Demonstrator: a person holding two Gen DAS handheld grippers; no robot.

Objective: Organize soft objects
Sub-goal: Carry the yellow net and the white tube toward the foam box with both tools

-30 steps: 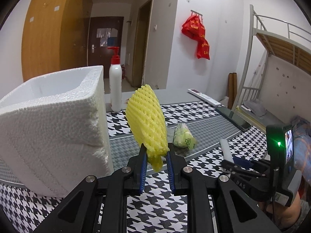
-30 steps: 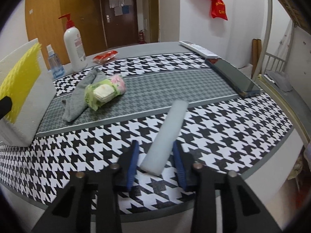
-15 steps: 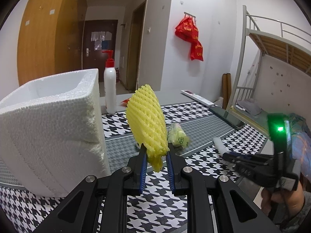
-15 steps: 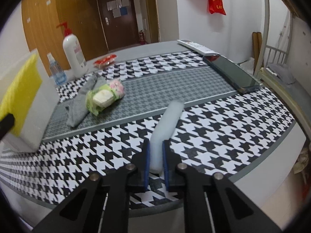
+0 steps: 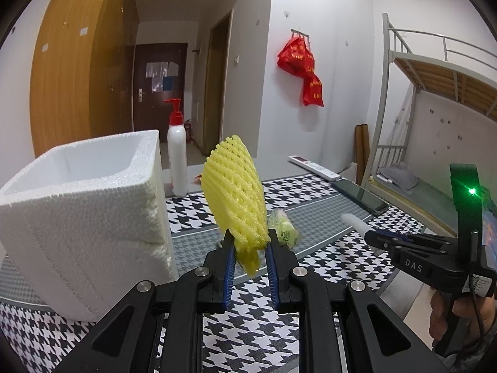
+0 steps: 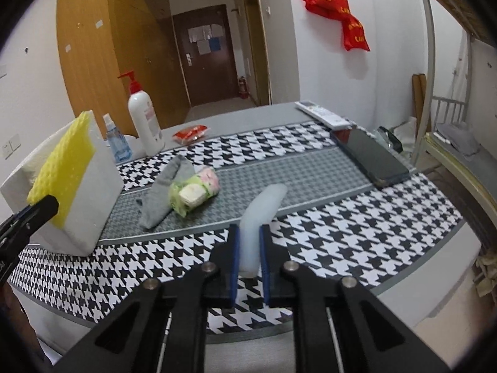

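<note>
Gripping yellow foam net (image 5: 236,192) in left gripper (image 5: 248,250) and white foam strip (image 6: 261,214) in right gripper (image 6: 248,248); lift clear, release gently over foam box (image 5: 93,192) at left

The left gripper (image 5: 248,248) points forward and level, raised above the table, its two blue-padded fingers (image 5: 228,267) pressed together on the lower end of a yellow foam net (image 5: 234,195) that stands upright between them. The right gripper (image 6: 248,242) is also lifted, angled slightly downward, its fingers (image 6: 233,261) clamped on the near end of a white foam strip (image 6: 262,208) that sticks out ahead. From the left camera, the right gripper (image 5: 372,237) sits off to the right, held by a hand (image 5: 456,317) wrapped around its handle.
</note>
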